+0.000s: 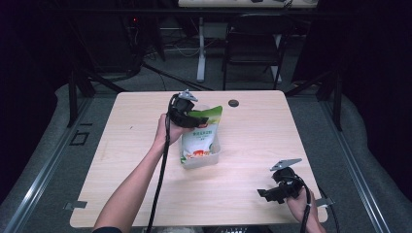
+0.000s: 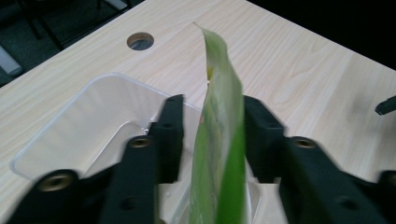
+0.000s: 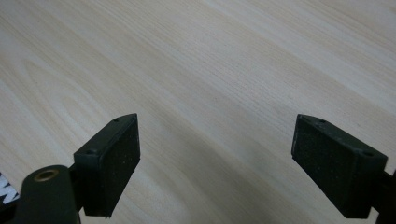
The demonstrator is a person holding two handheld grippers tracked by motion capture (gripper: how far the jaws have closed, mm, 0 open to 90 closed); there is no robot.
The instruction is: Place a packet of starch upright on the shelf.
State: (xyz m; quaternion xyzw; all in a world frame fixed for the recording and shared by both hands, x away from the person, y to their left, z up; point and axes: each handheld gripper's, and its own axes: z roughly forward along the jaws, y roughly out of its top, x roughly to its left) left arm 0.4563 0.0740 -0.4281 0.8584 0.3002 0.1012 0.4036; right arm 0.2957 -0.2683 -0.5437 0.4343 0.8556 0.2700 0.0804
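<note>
Above the clear tray (image 2: 70, 126), left tool (image 2: 212, 135) released around pouch (image 2: 219, 140); right tool (image 3: 215, 163) released.

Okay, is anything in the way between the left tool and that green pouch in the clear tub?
Nothing visible. The left tool already straddles the green pouch, which stands upright in the clear tub. Its jaws sit on either side of the top edge with gaps showing, so they are not pressing on it.

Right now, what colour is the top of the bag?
Green, above a white body; the bag shows best in the high view.
</note>
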